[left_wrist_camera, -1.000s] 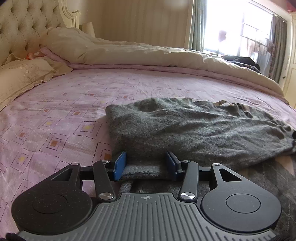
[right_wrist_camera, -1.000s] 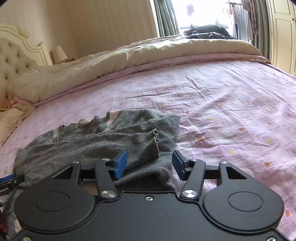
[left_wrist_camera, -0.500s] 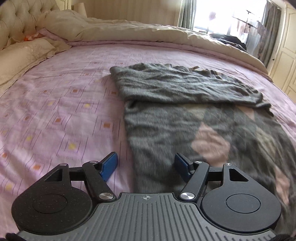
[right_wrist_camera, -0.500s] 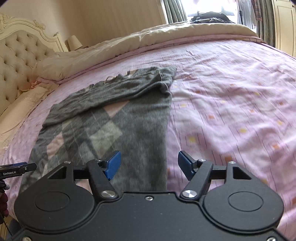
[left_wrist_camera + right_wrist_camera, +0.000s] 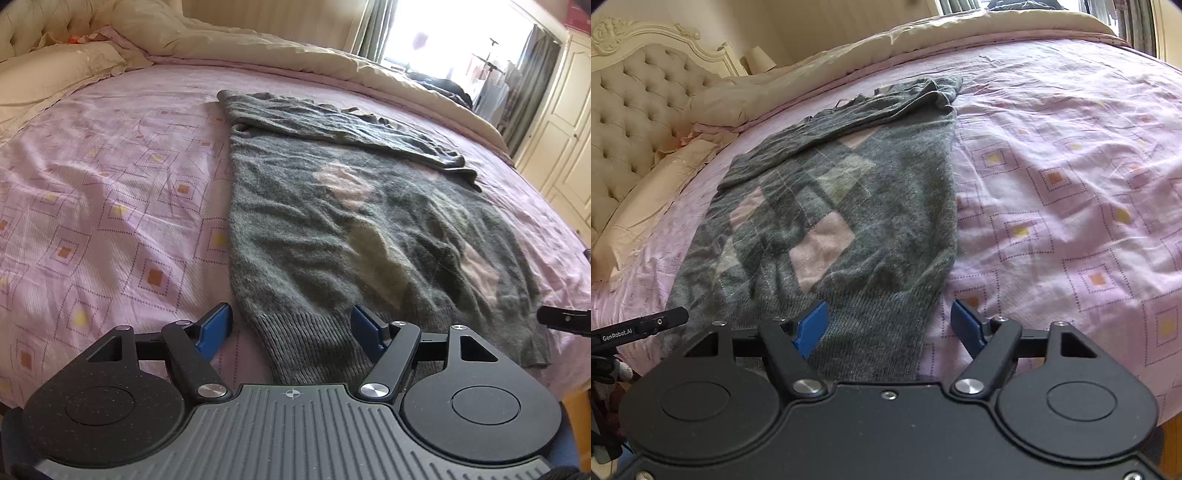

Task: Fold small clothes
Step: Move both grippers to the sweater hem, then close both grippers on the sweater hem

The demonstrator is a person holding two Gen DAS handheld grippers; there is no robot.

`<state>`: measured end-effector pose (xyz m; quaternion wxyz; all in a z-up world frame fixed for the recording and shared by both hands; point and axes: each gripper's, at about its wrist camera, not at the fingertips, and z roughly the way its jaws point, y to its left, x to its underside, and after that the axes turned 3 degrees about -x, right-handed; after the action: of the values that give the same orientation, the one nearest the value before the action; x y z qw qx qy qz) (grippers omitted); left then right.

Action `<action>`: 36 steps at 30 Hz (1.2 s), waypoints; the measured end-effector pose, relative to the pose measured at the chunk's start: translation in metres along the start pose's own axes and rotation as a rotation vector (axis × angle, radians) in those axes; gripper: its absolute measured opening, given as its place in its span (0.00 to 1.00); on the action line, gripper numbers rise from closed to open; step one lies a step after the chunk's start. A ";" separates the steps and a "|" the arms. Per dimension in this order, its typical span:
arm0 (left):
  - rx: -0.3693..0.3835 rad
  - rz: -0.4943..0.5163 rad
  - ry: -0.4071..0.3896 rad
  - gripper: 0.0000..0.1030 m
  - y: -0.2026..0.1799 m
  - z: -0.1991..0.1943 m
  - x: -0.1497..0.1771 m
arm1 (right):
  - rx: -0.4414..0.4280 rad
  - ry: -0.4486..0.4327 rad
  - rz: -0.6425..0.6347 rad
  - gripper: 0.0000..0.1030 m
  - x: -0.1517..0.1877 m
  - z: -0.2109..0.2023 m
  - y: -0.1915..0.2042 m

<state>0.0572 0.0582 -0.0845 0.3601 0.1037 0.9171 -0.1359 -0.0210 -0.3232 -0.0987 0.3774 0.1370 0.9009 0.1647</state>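
The left gripper (image 5: 291, 326) and right gripper (image 5: 890, 325) have just been opening; each stands wide, pads clear, straddling a hem corner of the grey sweater (image 5: 351, 221) spread ahead on the bed (image 5: 1071, 184). Next move, probably: regrip both corners for the fold.

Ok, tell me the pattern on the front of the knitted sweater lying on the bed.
Grey knitted sweater carries an argyle pattern of pink and pale diamonds; clearest in the right wrist view.
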 end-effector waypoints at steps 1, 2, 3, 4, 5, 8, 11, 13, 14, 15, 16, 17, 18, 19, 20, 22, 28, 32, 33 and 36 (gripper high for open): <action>0.000 0.003 -0.006 0.71 -0.003 -0.001 0.002 | -0.006 -0.005 0.002 0.79 0.002 0.001 0.000; 0.000 0.007 -0.011 0.73 -0.005 -0.001 0.004 | -0.013 -0.013 0.003 0.81 0.003 0.001 0.001; -0.003 0.014 -0.018 0.74 -0.008 -0.001 0.006 | -0.029 -0.017 0.011 0.84 0.004 0.001 0.001; -0.011 0.022 -0.026 0.76 -0.011 0.000 0.008 | -0.047 -0.023 0.024 0.86 0.005 0.001 0.000; -0.016 0.031 -0.033 0.76 -0.014 0.000 0.009 | -0.068 -0.033 0.041 0.87 0.006 0.002 0.000; -0.009 0.051 -0.053 0.77 -0.020 0.001 0.014 | -0.091 -0.057 0.049 0.90 0.009 0.004 0.000; 0.024 0.061 -0.064 0.77 -0.024 0.002 0.016 | -0.102 -0.066 0.040 0.90 0.008 0.006 0.002; 0.043 0.049 -0.066 0.76 -0.024 0.005 0.014 | -0.116 -0.069 0.042 0.90 0.006 0.008 0.001; 0.051 0.039 -0.070 0.76 -0.024 0.007 0.013 | -0.121 -0.069 0.043 0.90 0.006 0.008 0.001; 0.055 0.034 -0.074 0.76 -0.024 0.009 0.012 | -0.125 -0.067 0.042 0.90 0.005 0.008 0.001; 0.058 0.031 -0.075 0.76 -0.025 0.010 0.011 | -0.127 -0.064 0.042 0.90 0.005 0.008 0.001; 0.061 0.029 -0.075 0.76 -0.025 0.010 0.010 | -0.132 -0.058 0.039 0.89 0.005 0.007 0.001; 0.061 0.027 -0.074 0.75 -0.024 0.010 0.010 | -0.136 -0.051 0.036 0.82 0.006 0.006 0.001; 0.060 0.023 -0.074 0.71 -0.024 0.009 0.010 | -0.135 -0.044 0.033 0.72 0.006 0.005 0.001; 0.059 0.018 -0.076 0.62 -0.022 0.007 0.012 | -0.134 -0.035 0.028 0.67 0.008 0.004 0.001; 0.057 0.008 -0.078 0.53 -0.018 0.003 0.015 | -0.125 -0.028 0.024 0.56 0.011 0.002 0.001; 0.049 -0.015 -0.080 0.18 -0.006 -0.006 0.019 | -0.112 -0.015 0.034 0.13 0.014 -0.002 0.000; 0.090 -0.077 -0.080 0.06 0.004 -0.009 0.015 | -0.140 -0.066 0.045 0.13 0.002 -0.018 0.004; 0.094 -0.089 -0.085 0.06 0.006 -0.011 0.012 | -0.152 -0.085 0.053 0.13 -0.004 -0.023 0.004; 0.115 -0.102 -0.125 0.06 0.007 -0.025 0.001 | -0.183 -0.143 0.070 0.12 -0.027 -0.035 0.005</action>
<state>0.0431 0.0729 -0.0689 0.4028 0.0688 0.8876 -0.2124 -0.0274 -0.3359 -0.0565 0.4457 0.1445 0.8476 0.2491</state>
